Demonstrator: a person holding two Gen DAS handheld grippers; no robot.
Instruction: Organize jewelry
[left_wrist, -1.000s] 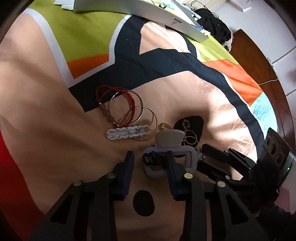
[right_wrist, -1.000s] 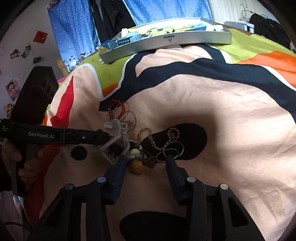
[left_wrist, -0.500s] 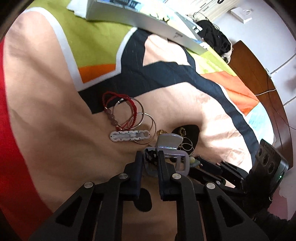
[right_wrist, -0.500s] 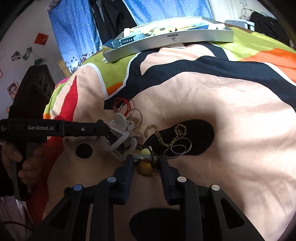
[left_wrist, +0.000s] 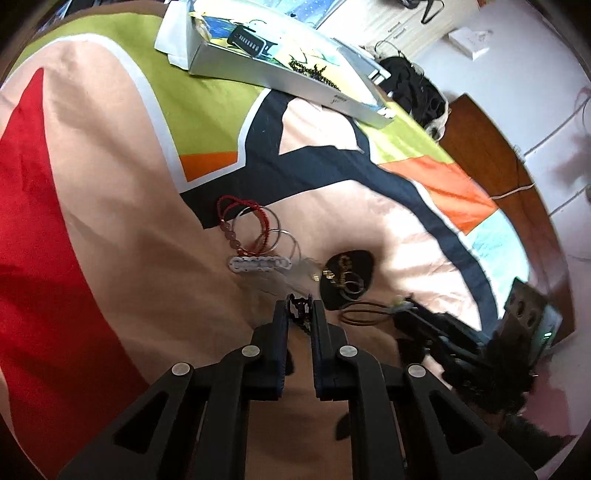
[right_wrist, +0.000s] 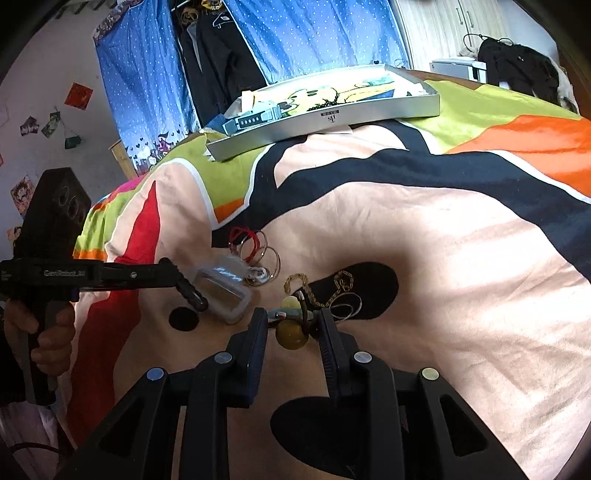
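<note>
We find the left gripper (left_wrist: 301, 314) clenched on a pale hair claw (right_wrist: 221, 291), lifted off the bedspread (right_wrist: 461, 295), and the right gripper (right_wrist: 291, 325) clamped around a beaded cord bracelet (right_wrist: 291, 332), presumably bound for the silver tray (right_wrist: 332, 118) beyond.

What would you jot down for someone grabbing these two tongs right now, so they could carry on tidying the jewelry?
Left tongs: shut on the clear hair clip, lifted off the bedspread.
Right tongs: closed around the beaded hair tie, apparently gripping it.
Lying loose on the bedspread: red bracelets with thin bangles, white link piece, gold chain and rings on the black patch.
Done: the silver tray at the far end already holds a few pieces.
Left: probably carry both held items to the tray, then collect the rest.
</note>
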